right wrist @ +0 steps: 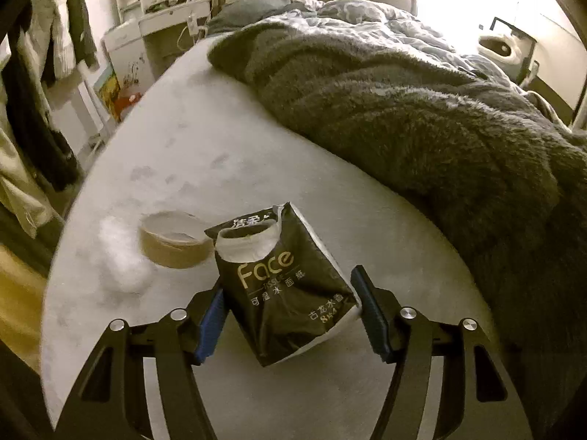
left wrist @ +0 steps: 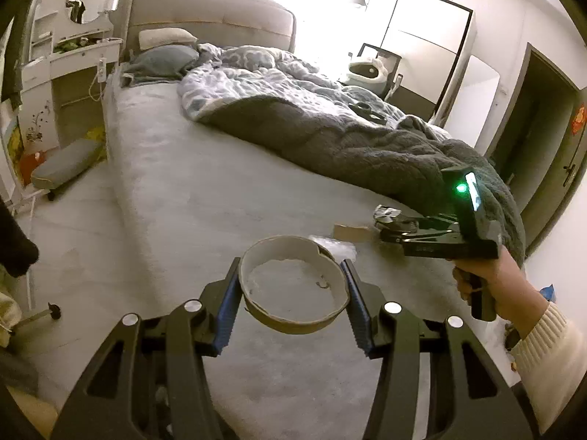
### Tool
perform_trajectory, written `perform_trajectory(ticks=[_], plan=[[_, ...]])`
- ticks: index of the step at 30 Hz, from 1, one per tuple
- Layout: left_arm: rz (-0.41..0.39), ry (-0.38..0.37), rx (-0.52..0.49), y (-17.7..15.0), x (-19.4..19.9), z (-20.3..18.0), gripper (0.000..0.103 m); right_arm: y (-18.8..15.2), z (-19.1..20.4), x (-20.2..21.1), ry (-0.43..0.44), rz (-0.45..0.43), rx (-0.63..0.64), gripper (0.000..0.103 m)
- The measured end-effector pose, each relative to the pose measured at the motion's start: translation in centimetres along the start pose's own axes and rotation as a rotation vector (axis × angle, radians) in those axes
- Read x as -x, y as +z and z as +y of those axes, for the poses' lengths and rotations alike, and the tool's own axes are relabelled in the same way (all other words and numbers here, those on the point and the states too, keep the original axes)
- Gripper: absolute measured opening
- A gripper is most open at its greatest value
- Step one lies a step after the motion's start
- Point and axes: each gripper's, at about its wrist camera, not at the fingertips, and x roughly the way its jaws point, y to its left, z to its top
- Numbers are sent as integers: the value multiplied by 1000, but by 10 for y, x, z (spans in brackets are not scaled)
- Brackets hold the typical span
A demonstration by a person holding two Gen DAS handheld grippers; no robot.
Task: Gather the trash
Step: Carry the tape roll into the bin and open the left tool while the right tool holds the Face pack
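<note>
Left gripper (left wrist: 291,286) jaws clamping light, crushable tape ring (left wrist: 293,286) across its rim; right gripper (right wrist: 290,315) jaws pinching limp, slippery tissue pack (right wrist: 282,289) low.

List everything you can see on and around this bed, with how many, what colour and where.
black plastic tissue pack: one, black with gold lettering, gripped in the right gripper
brown cardboard tape ring: two, brown; one gripped in the left gripper, the other lying on the sheet
crumpled clear plastic wrap: one, whitish, on the sheet beside the lying ring
fluffy grey blanket: one, dark grey, across the bed
patterned duvet: one, blue and white, near the headboard
pillows: two, grey-blue and white, at the headboard
pale grey sheet: one, covering the bed
white dressing table: one, left of the bed
left gripper: black, blue pads
right gripper: black, blue pads
hand: one, cream sleeve, holding the right gripper
</note>
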Motion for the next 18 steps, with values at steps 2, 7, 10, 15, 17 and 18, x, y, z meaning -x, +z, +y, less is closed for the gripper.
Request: perform_trajectory(ticks=[2,7,10,15,17,18], plan=[[-4,17,-11,-2,6,4,55,-2,6,11,11,-16,-27,65],[-9,32,11,-15,19,19,55,-5,14,32,19,-43,-103,64],[20,62,29,-31,23,31,55,-17,23,45,3,-44,-141,64],[47,87,60,-60,36,49,55,-35,42,72,-10,-58,-195,64],[53,105,51,-69,43,51,55,-43,54,85,-13,-66,-212,64],[57,117,52,-74,47,52,55,-47,60,91,-8,-72,-216,64]])
